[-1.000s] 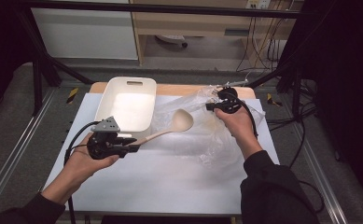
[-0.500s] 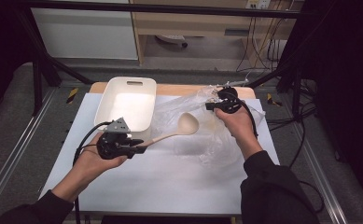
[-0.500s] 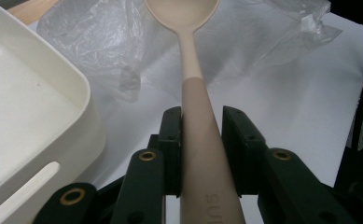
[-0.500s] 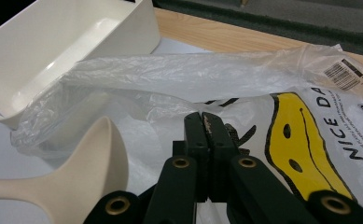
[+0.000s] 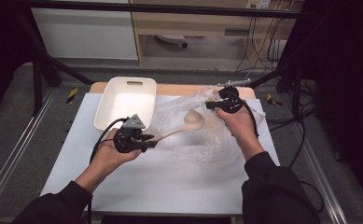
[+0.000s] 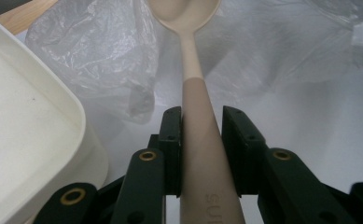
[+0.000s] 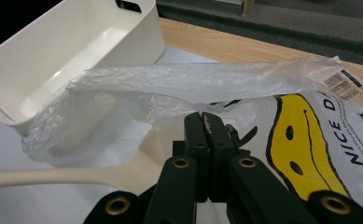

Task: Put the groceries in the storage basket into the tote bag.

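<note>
Beside the white bin (image 5: 125, 100), the left gripper (image 5: 147, 140) pinched the spoon (image 5: 181, 127); the right gripper (image 5: 212, 104), jaws pressed together, clamped the plastic bag's (image 5: 207, 140) edge.

beyond your white-topped wooden counter (image 5: 170, 186) you see a grey carpeted floor (image 5: 16, 140), a white cabinet (image 5: 86, 32) beside a pale wooden shelf unit (image 5: 193, 23), black cables (image 5: 268, 51) hanging at the right, and black metal frame bars (image 5: 44, 70).
</note>
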A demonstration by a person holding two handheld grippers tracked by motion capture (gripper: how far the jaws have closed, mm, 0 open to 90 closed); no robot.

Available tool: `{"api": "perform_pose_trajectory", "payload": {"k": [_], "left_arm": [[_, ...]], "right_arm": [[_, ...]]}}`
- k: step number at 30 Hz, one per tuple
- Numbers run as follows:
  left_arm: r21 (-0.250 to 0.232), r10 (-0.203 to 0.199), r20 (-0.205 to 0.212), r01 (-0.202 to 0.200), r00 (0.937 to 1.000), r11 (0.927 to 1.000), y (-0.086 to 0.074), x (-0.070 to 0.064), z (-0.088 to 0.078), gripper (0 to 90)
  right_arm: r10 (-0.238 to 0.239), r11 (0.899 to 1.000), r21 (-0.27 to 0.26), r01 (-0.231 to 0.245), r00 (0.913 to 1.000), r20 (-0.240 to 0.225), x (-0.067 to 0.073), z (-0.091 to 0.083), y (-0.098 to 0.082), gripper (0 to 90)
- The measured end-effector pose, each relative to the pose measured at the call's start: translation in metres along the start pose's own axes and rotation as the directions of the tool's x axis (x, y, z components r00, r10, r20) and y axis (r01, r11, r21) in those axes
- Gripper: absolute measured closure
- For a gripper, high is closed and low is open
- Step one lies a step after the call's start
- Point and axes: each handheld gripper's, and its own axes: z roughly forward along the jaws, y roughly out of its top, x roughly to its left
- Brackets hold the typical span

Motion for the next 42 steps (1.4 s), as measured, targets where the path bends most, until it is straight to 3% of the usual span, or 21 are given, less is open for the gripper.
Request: {"api": "perform_pose_trajectory", "payload": {"k": [7, 22, 26, 28, 36, 42], "left_arm": [[0.004, -0.005, -0.007, 0.005, 1.0, 1.0, 0.004, 0.004, 0.019, 69.7], [-0.015, -0.001, -0.05, 0.0, 0.9988, 0.9999, 0.021, -0.008, 0.068, 69.8], [-0.02, 0.012, -0.069, -0.013, 0.9975, 0.9997, 0.03, -0.016, 0.083, 69.8], [-0.026, 0.02, -0.065, -0.022, 0.9977, 0.9994, 0.034, -0.02, 0.088, 69.8], [-0.023, -0.005, -0.049, 0.004, 0.9988, 0.9997, 0.035, -0.022, 0.11, 69.8], [-0.048, 0.014, -0.044, -0.017, 0.9989, 0.9987, 0.039, -0.026, 0.127, 69.8]], "right_arm": [[0.0, 1.0, -0.014, 0.0, 1.0, -0.003, 0.002, -0.003, 0.003, 90.0], [-0.018, 1.0, -0.023, 0.018, 0.9998, -0.004, 0.01, -0.003, 0.004, 90.0], [-0.016, 0.999, -0.027, 0.016, 0.9999, -0.002, 0.012, -0.001, 0.003, 90.0], [-0.017, 0.999, -0.027, 0.017, 0.9998, -0.001, 0.013, -0.001, 0.003, 90.0], [-0.026, 0.999, -0.03, 0.026, 0.9997, 0.0, 0.015, -0.004, 0.003, 90.0], [-0.042, 0.999, -0.028, 0.042, 0.9991, 0.004, 0.02, -0.006, 0.004, 90.0]]}}
